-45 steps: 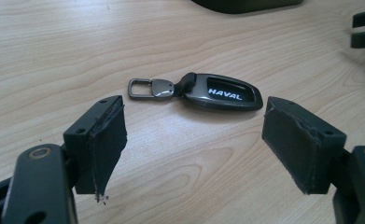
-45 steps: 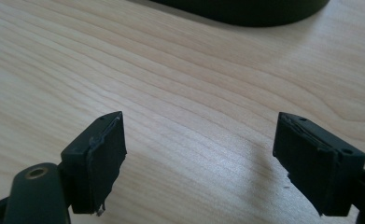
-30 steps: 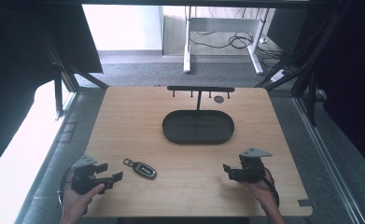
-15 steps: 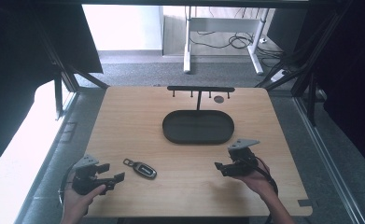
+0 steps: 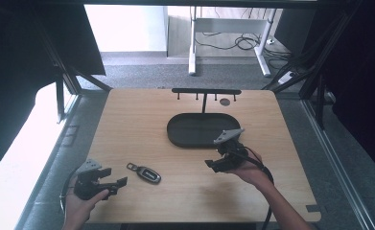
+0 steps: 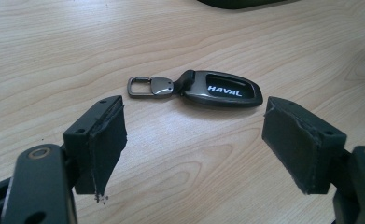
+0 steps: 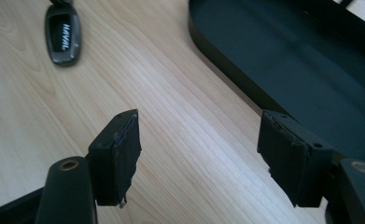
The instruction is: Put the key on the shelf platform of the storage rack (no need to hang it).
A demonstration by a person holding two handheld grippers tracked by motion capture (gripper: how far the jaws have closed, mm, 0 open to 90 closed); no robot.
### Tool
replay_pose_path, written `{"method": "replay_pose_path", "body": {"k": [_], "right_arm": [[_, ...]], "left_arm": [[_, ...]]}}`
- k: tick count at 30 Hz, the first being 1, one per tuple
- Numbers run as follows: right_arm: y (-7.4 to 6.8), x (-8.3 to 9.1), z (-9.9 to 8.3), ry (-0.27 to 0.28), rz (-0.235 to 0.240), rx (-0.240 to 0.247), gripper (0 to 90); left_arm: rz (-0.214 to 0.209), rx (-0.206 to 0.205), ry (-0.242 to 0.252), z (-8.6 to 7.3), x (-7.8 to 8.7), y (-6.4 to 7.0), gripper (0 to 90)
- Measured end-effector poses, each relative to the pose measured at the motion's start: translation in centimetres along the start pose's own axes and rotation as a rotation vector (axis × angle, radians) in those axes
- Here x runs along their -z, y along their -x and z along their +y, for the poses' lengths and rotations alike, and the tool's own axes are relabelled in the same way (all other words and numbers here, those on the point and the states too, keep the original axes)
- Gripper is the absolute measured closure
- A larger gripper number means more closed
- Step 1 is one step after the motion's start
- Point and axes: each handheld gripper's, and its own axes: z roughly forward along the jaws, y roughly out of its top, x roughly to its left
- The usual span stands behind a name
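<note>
Change: your right gripper [image 5: 219, 163] has moved up and left across the last second, from the lower right of the high view toward centre; it now hangs just below the black oval tray [image 5: 194, 139].
Left gripper: your left gripper [image 5: 112, 182] stays put at lower left, jaws spread and empty.
Right jaws: spread too, nothing between them.
Key fob: the fob [image 6: 220, 89] lies flat on the table [image 5: 137, 120], unmoved, just beyond your left jaws; upper left corner of the right gripper view [image 7: 62, 33].
Reading: your right is closing toward the fob, but your left is nearer; no grasp yet.
</note>
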Motion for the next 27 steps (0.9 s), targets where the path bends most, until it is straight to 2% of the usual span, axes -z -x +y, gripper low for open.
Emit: {"method": "replay_pose_path", "body": {"k": [2, 9, 17, 27], "right_arm": [[-0.4, -0.4, 1.0, -0.018, 0.014, 0.025, 30.9], [-1.3, -1.4, 3.2, -0.045, 0.043, 0.061, 32.2], [-2.5, -2.8, 4.8, -0.075, 0.062, 0.106, 32.8], [-3.5, -4.5, 6.3, -0.095, 0.076, 0.130, 33.5]], "left_arm": [[0.001, 0.004, 0.002, 0.0, 0.1, -0.1, 22.0], [0.002, 0.013, 0.005, -0.1, 0.2, -0.3, 22.0], [0.001, 0.015, 0.006, -0.1, 0.2, -0.4, 22.0], [0.001, 0.020, 0.010, -0.1, 0.4, -0.6, 21.9]]}}
